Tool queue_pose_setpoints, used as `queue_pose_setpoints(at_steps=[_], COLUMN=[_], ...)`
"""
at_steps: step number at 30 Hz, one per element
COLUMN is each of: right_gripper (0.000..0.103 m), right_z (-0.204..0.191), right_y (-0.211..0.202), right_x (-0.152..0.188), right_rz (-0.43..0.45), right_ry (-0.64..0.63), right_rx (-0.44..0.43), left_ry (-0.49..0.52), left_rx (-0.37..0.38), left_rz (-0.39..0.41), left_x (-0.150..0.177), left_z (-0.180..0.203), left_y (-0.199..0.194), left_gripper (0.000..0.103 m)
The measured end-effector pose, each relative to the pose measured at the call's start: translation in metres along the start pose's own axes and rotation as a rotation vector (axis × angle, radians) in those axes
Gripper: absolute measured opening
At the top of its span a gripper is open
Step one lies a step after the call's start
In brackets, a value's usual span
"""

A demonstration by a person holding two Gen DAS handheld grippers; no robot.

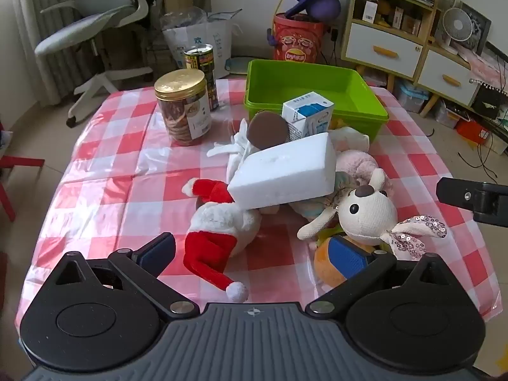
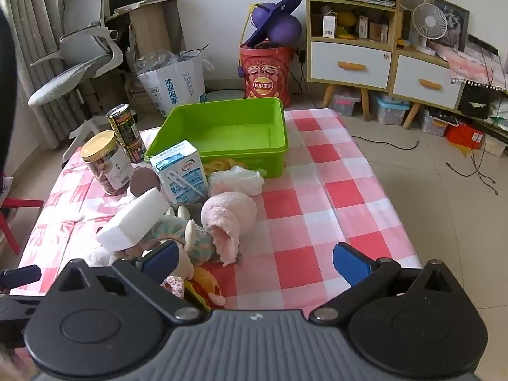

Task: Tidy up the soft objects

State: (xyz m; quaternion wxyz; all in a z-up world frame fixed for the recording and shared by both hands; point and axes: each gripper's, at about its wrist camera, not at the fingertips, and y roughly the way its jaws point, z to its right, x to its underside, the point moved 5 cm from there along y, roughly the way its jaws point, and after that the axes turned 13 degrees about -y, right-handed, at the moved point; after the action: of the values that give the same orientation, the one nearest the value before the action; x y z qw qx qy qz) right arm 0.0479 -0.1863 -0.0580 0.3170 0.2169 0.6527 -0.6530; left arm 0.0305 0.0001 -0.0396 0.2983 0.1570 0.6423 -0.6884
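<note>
A pile of soft toys lies mid-table in front of an empty green bin (image 1: pixel 317 95) (image 2: pixel 222 130). It holds a Santa plush (image 1: pixel 219 222), a cream bunny (image 1: pixel 365 209), a pink plush (image 2: pixel 228 216), a pastel doll (image 2: pixel 177 231), an orange plush (image 1: pixel 327 266) and a white cloth (image 2: pixel 238 181). A white foam block (image 1: pixel 285 171) (image 2: pixel 133 222) rests on the pile. My left gripper (image 1: pixel 250 254) is open, low over the Santa plush. My right gripper (image 2: pixel 254 260) is open above the cloth, right of the pile.
A milk carton (image 1: pixel 308 114) (image 2: pixel 181 171), a brown disc (image 1: pixel 268 128), a cookie jar (image 1: pixel 184 108) (image 2: pixel 104 162) and a tall can (image 1: pixel 203 73) (image 2: pixel 127 133) stand on the red-checked table (image 2: pixel 317 190). An office chair, bags and shelves stand beyond.
</note>
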Motion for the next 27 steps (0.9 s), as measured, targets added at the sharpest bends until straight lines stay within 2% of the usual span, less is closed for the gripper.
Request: queue_pose_setpoints(at_steps=[27], right_gripper=[0.089], right_z=[-0.0066], right_y=[0.0010], right_x=[-0.0007], right_rz=[-0.031], right_ry=[0.011], right_rx=[-0.014], left_ry=[-0.035], left_rx=[-0.005], left_rz=[0.013], left_x=[-0.0044], left_z=[-0.0091], left_y=[-0.0012], left_gripper=[0.098])
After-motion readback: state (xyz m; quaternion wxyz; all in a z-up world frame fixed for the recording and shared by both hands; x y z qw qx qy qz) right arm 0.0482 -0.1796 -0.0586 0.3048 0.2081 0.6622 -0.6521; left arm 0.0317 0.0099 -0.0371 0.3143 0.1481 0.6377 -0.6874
